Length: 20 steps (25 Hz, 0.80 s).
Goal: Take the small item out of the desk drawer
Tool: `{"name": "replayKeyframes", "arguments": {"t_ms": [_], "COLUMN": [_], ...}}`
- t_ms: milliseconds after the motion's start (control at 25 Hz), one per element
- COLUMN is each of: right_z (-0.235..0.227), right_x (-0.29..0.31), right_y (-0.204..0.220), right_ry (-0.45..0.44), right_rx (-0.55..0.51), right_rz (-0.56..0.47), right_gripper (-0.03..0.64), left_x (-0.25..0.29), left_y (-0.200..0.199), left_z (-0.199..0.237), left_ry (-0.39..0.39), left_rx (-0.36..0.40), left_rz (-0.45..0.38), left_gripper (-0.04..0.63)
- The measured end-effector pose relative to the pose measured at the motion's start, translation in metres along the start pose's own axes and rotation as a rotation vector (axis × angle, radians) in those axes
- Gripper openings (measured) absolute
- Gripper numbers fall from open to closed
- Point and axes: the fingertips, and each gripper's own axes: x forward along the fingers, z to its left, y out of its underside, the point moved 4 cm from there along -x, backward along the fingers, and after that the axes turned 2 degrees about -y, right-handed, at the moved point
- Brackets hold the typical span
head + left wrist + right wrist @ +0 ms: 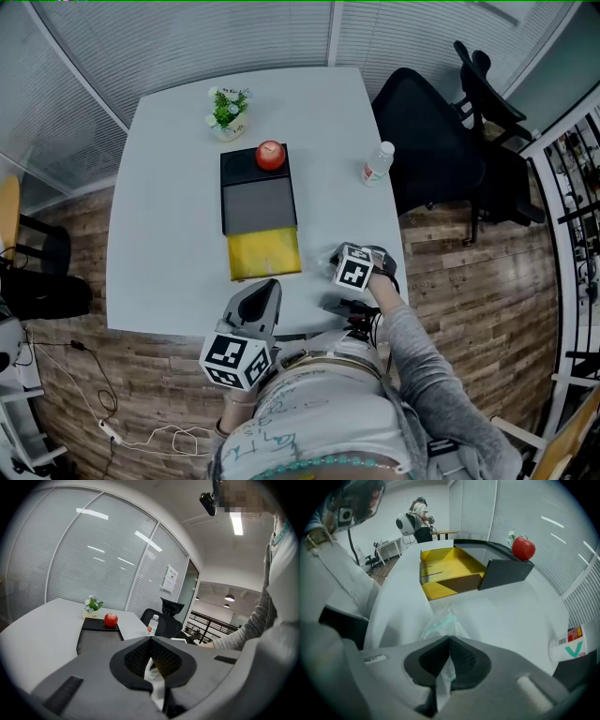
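The right hand-held gripper (449,640) pinches a clear packet (442,622) near the yellow drawer (439,589).

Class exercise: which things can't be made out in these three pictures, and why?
Clear packet: contents blurred, right gripper view; hidden under the right gripper in head view.
Bottle: cut off by right gripper view's edge.
Yellow drawer: hidden behind the left gripper's body, left gripper view.

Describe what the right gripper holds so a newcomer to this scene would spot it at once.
Start at the white table, at the black organiser with its yellow drawer pulled open. Just right of that drawer, the right gripper pinches a small plastic packet. It alone is clear and crinkly, with pale green print.
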Motion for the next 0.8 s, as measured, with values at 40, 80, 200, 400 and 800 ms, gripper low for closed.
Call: {"name": "replayKeyframes", "arguments": {"t_ms": [40, 80, 200, 400, 800], "right_z": [0.0001, 0.0002, 0.0003, 0.0006, -0.0004], "right_x": [-0.0003, -0.0006, 0.0002, 0.001, -0.0042], "right_y": [-0.0001, -0.0002, 0.001, 0.0, 0.0011], "right_ry": [-0.001, -0.001, 0.003, 0.014, 0.002], "right_rx": [0.004, 0.008, 0.011, 0.004, 0.032], "right_rz": [-0.003, -0.007, -0.009, -0.01, -0.028], "right_gripper": [0.005, 0.003, 0.003, 0.003, 0.015], "left_x": [-0.0002, -0.0004, 0.0002, 0.0002, -0.002], "left_y": [-0.0003, -0.0004, -0.0004, 0.0004, -0.0013], "left_z": [-0.0006, -0.0012, -0.0025, -0.0037, -0.0079], "left_ry": [0.001, 0.001, 0.001, 0.003, 0.002], "left_rx": [0.001, 0.003, 0.005, 0.003, 0.004], "left_rz": [-0.001, -0.002, -0.008, -0.012, -0.023], "left_gripper": [-0.003, -0.003, -0.003, -0.003, -0.003]}}
